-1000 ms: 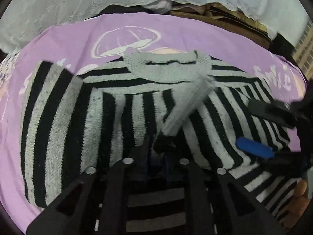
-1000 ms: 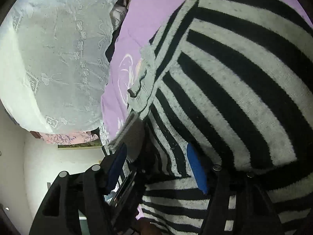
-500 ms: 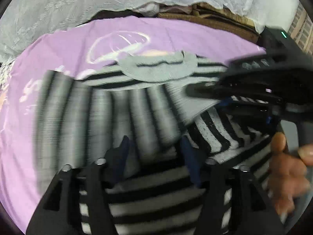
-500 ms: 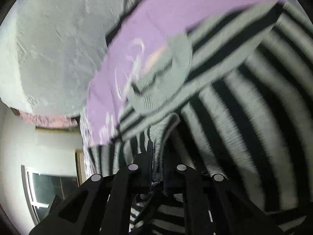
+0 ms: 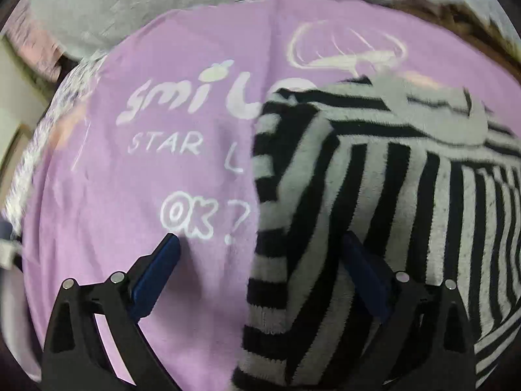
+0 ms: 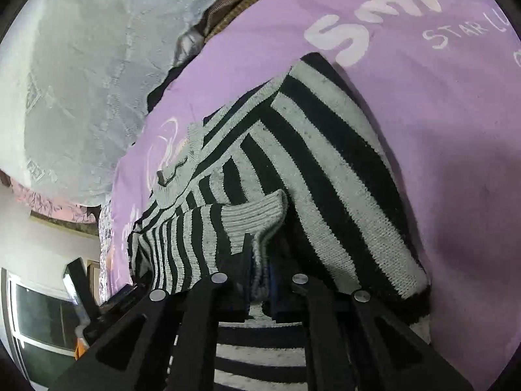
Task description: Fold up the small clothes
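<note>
Two tongs, two states: your left tongs (image 5: 257, 260) have let go and now stand spread, one finger over bare purple sheet (image 5: 136, 195); your right tongs (image 6: 260, 273) pinch the grey sleeve cuff (image 6: 260, 215). Striped sweater (image 5: 374, 195) fills the right half of the left view, its left sleeve since folded in. Right sleeve fold looks underway. Sweater's edge runs mid-frame; open sheet lies lower left.

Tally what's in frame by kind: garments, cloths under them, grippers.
Striped sweater: 1
Purple printed cloth under it: 1
Grippers: 2, left gripper open, right gripper shut on the sweater's cuff
Total: 4
</note>
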The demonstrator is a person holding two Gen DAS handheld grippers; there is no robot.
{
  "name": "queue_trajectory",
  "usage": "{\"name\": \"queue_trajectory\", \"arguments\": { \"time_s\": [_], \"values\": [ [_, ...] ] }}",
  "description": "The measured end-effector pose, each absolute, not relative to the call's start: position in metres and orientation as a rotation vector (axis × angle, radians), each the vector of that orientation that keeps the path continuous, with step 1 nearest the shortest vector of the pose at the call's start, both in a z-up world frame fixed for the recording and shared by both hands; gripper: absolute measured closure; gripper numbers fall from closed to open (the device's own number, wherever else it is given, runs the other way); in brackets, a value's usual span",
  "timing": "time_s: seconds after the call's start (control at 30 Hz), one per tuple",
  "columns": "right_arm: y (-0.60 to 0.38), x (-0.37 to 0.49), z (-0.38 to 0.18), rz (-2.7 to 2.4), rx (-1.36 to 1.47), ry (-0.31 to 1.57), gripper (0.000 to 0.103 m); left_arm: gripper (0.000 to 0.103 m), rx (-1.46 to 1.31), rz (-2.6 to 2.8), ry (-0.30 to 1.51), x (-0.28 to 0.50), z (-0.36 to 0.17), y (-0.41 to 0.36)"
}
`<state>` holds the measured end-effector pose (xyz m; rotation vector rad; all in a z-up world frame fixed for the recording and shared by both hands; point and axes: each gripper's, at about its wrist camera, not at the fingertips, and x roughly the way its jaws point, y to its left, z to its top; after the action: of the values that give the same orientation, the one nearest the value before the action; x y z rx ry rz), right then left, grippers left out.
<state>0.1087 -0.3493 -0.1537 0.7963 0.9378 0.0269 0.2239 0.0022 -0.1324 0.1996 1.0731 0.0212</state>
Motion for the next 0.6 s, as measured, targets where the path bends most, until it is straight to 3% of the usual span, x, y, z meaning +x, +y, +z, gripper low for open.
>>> {"name": "queue_trajectory", "arguments": {
  "time_s": [0.13,0.17,0.2,0.23,0.33,0.47,0.6],
  "values": [
    [-0.346,0.113,-0.136,-0.025,0.683,0.971,0.092,0.008,0.251,0.015,1.046,0.22,-0.115,0.001],
    [-0.347,0.109,-0.124,-0.1,0.631,0.949,0.084,0.008,0.233,0.006,1.012,0.219,-0.101,0.004],
    [-0.346,0.105,-0.11,-0.166,0.57,0.904,0.069,0.008,0.207,-0.009,0.98,0.22,-0.089,0.005],
    [-0.342,0.105,-0.094,-0.19,0.508,0.834,0.065,0.008,0.185,-0.021,0.955,0.222,-0.079,0.005],
    [-0.319,0.122,-0.085,-0.097,0.432,0.821,0.065,0.008,0.207,-0.045,0.939,0.24,-0.075,-0.011],
    [-0.288,0.159,-0.134,-0.015,0.402,0.982,0.066,0.004,0.317,-0.02,1.097,0.271,-0.14,-0.03],
    [-0.28,0.145,-0.112,-0.014,0.358,0.923,0.068,0.006,0.307,-0.012,1.06,0.264,-0.127,-0.025]
  ]
}}
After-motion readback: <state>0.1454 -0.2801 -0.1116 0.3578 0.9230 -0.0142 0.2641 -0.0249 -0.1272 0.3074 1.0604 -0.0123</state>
